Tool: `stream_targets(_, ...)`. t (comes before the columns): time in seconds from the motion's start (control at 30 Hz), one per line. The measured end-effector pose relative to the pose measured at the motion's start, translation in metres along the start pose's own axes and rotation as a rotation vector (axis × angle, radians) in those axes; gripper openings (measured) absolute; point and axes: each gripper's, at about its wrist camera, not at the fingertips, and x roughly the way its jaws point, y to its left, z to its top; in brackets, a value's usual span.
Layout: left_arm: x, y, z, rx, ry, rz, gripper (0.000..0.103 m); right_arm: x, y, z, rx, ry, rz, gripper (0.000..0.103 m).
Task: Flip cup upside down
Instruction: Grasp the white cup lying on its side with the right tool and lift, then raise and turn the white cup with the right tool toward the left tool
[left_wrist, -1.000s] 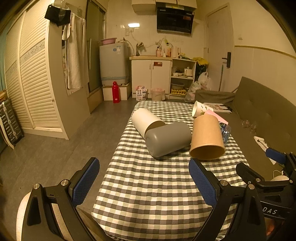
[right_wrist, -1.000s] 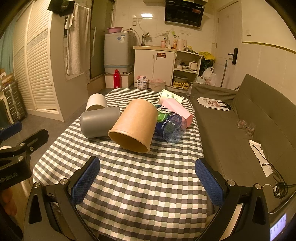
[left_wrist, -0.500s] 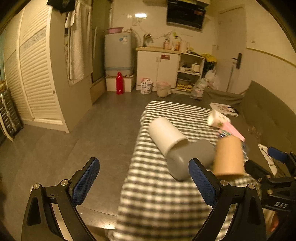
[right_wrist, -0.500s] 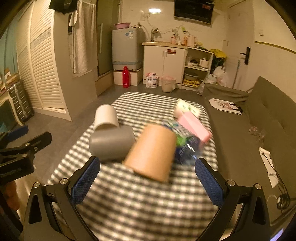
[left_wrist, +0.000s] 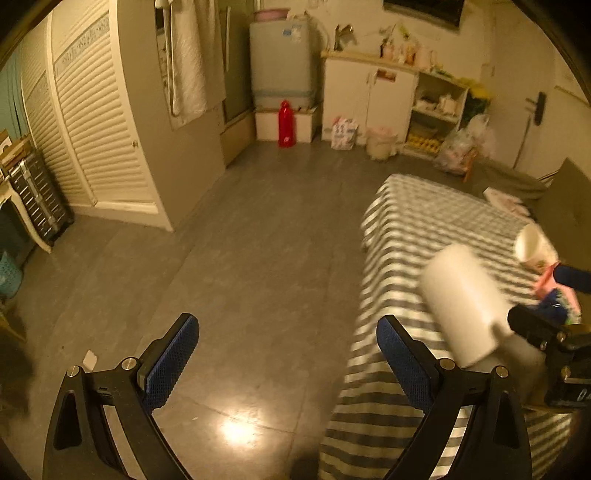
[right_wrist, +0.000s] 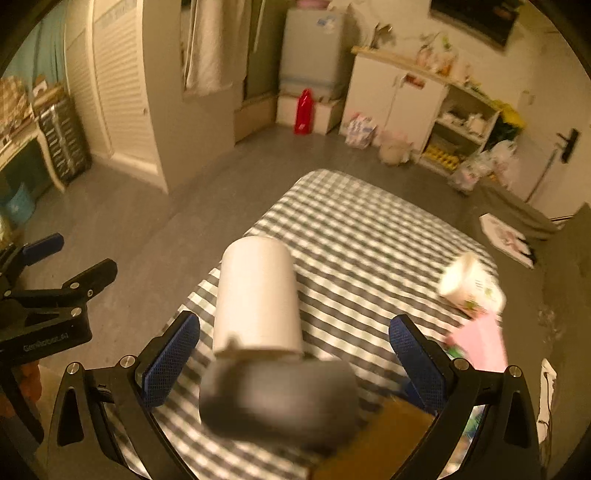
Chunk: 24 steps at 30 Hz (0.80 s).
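The right gripper (right_wrist: 293, 360) hangs just above the near end of the checked table (right_wrist: 369, 236), jaws spread wide and holding nothing, with the grey cup (right_wrist: 279, 398) lying on its side directly between its fingers. This looks like the approach; the next move calls for lowering and closing on that cup. Past it lies a white cup (right_wrist: 258, 295), also tipped over. The left gripper (left_wrist: 284, 362), equally wide and empty, points at the floor (left_wrist: 221, 258) off the table's side.
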Motion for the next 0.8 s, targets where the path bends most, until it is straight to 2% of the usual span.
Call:
stream_targets(0.17, 0.021, 0.007, -0.005, -0.027, 0.062, -0.011, 0.100, 0.042, 0.003, 0.011, 0.021, 0.105, 0.046, 0.102)
stream_targets(0.43, 0.029, 0.001, -0.005, -0.008, 0.068, -0.006, 0.100, 0.081, 0.009, 0.013, 0.006, 0.229, 0.049, 0.097)
stream_targets(0.53, 0.030, -0.001, -0.004, -0.002, 0.068, 0.004, 0.100, 0.089, 0.010, 0.011, 0.010, 0.256, 0.075, 0.087)
stream_targets(0.63, 0.029, 0.000, -0.004, -0.010, 0.066, 0.010, 0.100, 0.091, 0.013, 0.010, 0.008, 0.269, 0.081, 0.085)
stream_targets(0.67, 0.028, 0.001, -0.004, -0.013, 0.064, 0.012, 0.100, 0.092, 0.014, 0.010, 0.005, 0.274, 0.090, 0.080)
stream_targets(0.7, 0.026, 0.001, -0.004, -0.017, 0.058, 0.013, 0.100, 0.093, 0.017, 0.010, 0.007, 0.278, 0.107, 0.070)
stream_targets(0.8, 0.020, 0.000, -0.003, -0.025, 0.044, 0.024, 0.100, 0.089, 0.023, 0.011, -0.008, 0.263, 0.088, 0.071)
